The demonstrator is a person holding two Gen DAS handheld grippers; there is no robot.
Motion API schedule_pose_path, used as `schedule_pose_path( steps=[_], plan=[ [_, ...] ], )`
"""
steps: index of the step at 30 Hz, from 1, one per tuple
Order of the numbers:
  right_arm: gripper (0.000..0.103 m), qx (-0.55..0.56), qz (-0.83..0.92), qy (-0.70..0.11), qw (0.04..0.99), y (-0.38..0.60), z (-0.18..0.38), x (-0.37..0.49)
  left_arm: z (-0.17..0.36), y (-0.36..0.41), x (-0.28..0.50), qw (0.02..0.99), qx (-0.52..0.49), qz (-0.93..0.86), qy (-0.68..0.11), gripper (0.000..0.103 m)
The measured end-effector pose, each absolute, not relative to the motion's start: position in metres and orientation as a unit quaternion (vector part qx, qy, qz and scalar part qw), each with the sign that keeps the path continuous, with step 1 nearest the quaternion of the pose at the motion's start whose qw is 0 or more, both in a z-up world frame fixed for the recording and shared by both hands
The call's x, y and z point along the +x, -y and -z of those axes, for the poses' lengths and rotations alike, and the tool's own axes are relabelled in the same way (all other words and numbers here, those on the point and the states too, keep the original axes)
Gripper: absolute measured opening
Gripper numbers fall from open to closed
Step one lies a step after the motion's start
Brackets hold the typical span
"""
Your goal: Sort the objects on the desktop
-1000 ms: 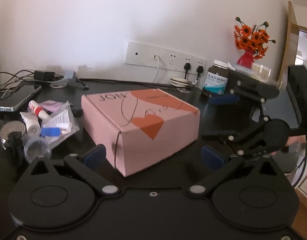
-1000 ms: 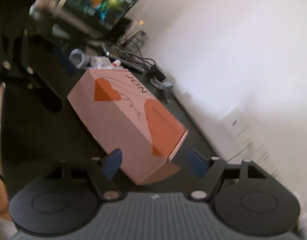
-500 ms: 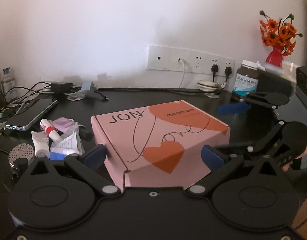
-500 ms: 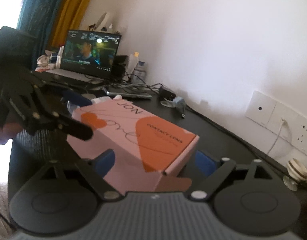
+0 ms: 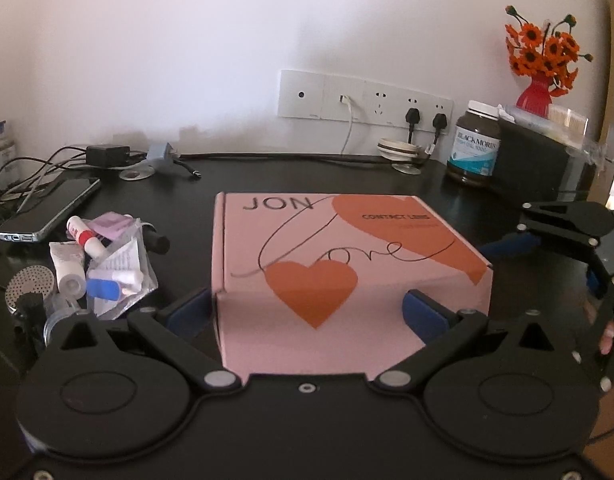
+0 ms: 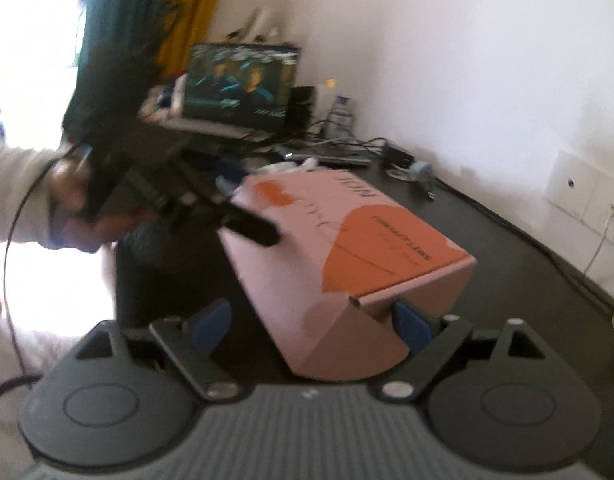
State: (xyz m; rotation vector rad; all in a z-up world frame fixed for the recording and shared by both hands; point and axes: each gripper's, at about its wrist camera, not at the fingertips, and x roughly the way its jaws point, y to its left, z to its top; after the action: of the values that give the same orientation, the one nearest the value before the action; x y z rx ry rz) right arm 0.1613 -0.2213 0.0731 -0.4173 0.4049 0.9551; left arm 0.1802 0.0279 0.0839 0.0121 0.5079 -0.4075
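Pink box sits mid dark surface, lid shut. I've got both units framing it: left hand-held gripper spread wide around the front face, right hand-held gripper wide too, a box corner between its pads, not clamped. Looks like the box-opening step. Next I need a hold on the lid flap. Small clutter pile waits beside it.

A white socket strip sits on the wall at twelve o'clock. Toward two o'clock stand a brown supplement jar and orange flowers in a red vase. At eleven o'clock a laptop screen glows, blurred.
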Motion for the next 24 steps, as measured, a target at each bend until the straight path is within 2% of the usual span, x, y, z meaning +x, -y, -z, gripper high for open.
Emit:
schedule_pose_path(
  steps=[11, 13, 15, 16, 20, 24],
  plan=[
    [0.089, -0.317, -0.437, -0.183, 0.822, 0.2, -0.068, 0.135, -0.089, -0.037, 0.172, 0.949, -0.004, 0.199, -0.244, 0.103],
    [0.084, -0.326, -0.434, -0.182, 0.82, 0.2, -0.068, 0.135, -0.09, -0.04, 0.175, 0.948, -0.014, 0.202, -0.246, 0.103],
    [0.07, -0.33, -0.425, -0.185, 0.822, 0.2, -0.068, 0.137, -0.089, -0.042, 0.182, 0.943, -0.03, 0.21, -0.255, 0.103],
    [0.066, -0.334, -0.419, -0.188, 0.823, 0.2, -0.067, 0.139, -0.088, -0.042, 0.185, 0.94, -0.038, 0.215, -0.261, 0.103],
    [0.064, -0.314, -0.419, -0.204, 0.827, 0.203, -0.067, 0.145, -0.085, -0.045, 0.194, 0.937, -0.059, 0.219, -0.266, 0.103],
    [0.065, -0.209, -0.442, -0.272, 0.829, 0.218, -0.068, 0.168, -0.084, -0.05, 0.198, 0.932, -0.081, 0.226, -0.272, 0.103]
  ],
)
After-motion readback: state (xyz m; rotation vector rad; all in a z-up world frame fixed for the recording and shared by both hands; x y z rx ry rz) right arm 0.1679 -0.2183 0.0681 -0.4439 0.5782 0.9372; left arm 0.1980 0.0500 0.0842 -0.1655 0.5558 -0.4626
